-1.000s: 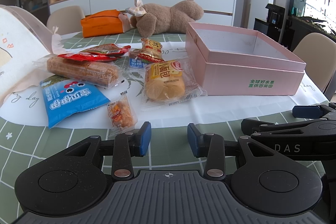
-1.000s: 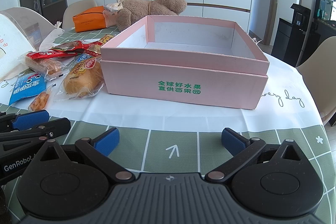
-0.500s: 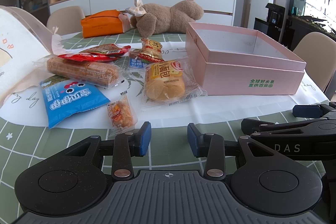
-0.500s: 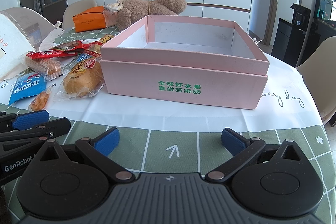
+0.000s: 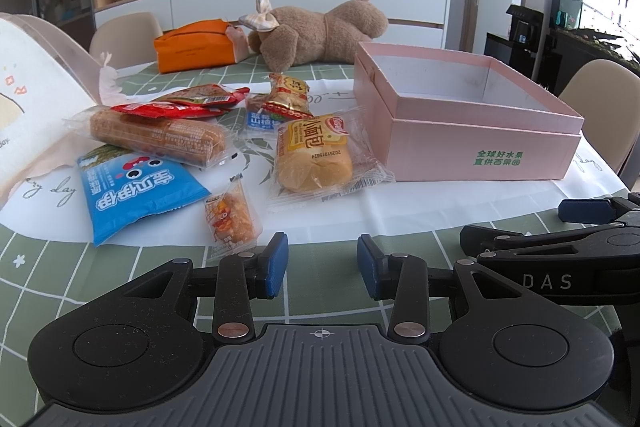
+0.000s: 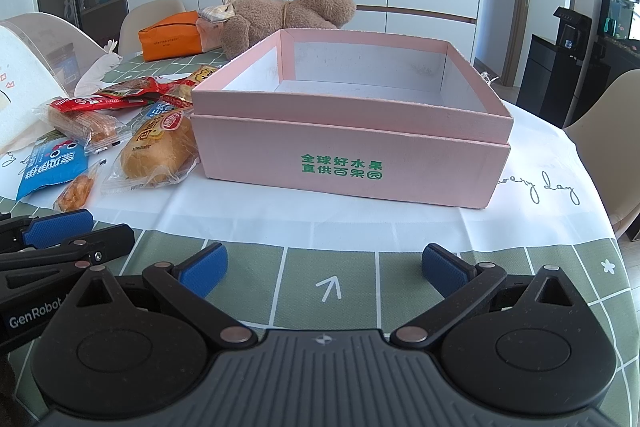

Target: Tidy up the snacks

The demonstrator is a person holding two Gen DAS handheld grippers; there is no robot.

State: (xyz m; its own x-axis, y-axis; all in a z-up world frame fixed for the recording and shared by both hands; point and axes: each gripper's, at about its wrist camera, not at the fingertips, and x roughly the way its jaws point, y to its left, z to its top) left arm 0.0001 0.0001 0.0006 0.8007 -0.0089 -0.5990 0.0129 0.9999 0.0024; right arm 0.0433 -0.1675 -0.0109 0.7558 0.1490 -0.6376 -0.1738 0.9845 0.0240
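Note:
Several wrapped snacks lie on the white cloth: a bread bun pack (image 5: 314,157), a blue packet (image 5: 134,193), a small orange snack (image 5: 232,217), a long wafer pack (image 5: 156,139) and red packets (image 5: 192,103). An open, empty pink box (image 5: 468,123) stands to their right; it fills the middle of the right wrist view (image 6: 352,131). My left gripper (image 5: 322,265) is open and empty, low over the table, in front of the small orange snack. My right gripper (image 6: 322,269) is wide open and empty, in front of the box.
A brown teddy bear (image 5: 316,33) and an orange tissue pouch (image 5: 196,45) lie at the table's far side. A white rounded bag (image 5: 28,99) stands at the left. Chairs stand around the table (image 6: 332,291). A cabinet with ornaments is behind.

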